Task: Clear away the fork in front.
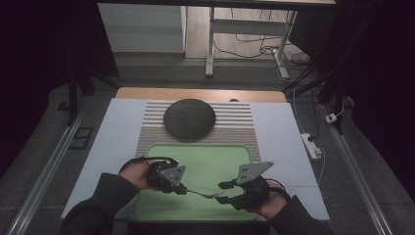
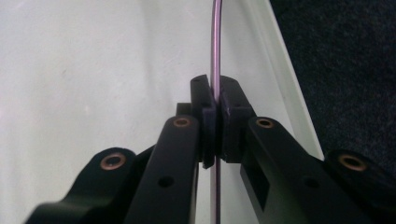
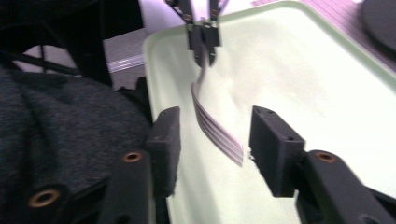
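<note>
Two hand-held grippers meet over the green tray [image 1: 195, 154] on the bench [image 1: 112, 127]: we'd keep the left hand-held gripper [image 1: 182, 190] clenched on the fork [image 3: 217, 130] and level while the released right hand-held gripper [image 3: 212, 135] closes squarely around its prongs.

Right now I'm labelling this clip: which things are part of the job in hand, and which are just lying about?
In play:
- fork, clamped by its handle in the left tool
- right tool, open, jaws either side of the tines
- green tray beneath both

Lying about:
- dark round dome on the striped mat
- power strip at the table's right
</note>
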A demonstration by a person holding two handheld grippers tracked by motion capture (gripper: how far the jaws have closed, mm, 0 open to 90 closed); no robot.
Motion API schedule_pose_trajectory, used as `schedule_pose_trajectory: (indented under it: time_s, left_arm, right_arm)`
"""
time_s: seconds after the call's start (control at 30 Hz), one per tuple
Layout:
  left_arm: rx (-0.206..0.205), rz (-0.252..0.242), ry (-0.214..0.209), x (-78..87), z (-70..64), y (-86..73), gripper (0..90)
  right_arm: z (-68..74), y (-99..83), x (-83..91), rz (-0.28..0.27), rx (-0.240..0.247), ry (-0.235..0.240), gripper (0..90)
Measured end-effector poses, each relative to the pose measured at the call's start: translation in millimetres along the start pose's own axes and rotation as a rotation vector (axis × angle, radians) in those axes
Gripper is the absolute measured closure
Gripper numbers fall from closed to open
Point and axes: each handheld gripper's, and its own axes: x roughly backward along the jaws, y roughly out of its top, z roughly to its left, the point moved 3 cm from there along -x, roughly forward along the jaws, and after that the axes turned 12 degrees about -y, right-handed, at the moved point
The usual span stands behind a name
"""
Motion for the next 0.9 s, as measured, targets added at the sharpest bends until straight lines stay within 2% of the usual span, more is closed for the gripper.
schedule_pose_trajectory:
  time_s: [0.13,0.3,0.47,0.6,0.7,0.9]
  left_arm:
    - [0.074,-0.017,0.019,5.3,2.7,-2.6,85.8]
    - [0.187,-0.034,0.051,9.7,6.8,-6.7,85.8]
    - [0.304,-0.049,0.097,12.6,9.4,-12.1,85.8]
    - [0.405,-0.048,0.133,14.6,12.8,-18.2,85.8]
    - [0.466,-0.059,0.149,15.7,13.4,-22.1,85.8]
    - [0.584,-0.075,0.176,17.7,9.3,-29.3,85.8]
  right_arm:
    - [-6.0,-2.6,6.2,-0.01,-0.037,-0.062,44.6]
    - [-9.8,-8.2,11.6,0.005,-0.077,-0.129,32.8]
    - [-11.3,-14.2,15.2,0.021,-0.131,-0.156,23.3]
    - [-12.6,-20.8,21.0,0.03,-0.162,-0.197,17.7]
    - [-13.4,-26.9,24.8,0.04,-0.185,-0.23,13.6]
    - [-11.6,-37.0,31.6,0.052,-0.199,-0.265,9.3]
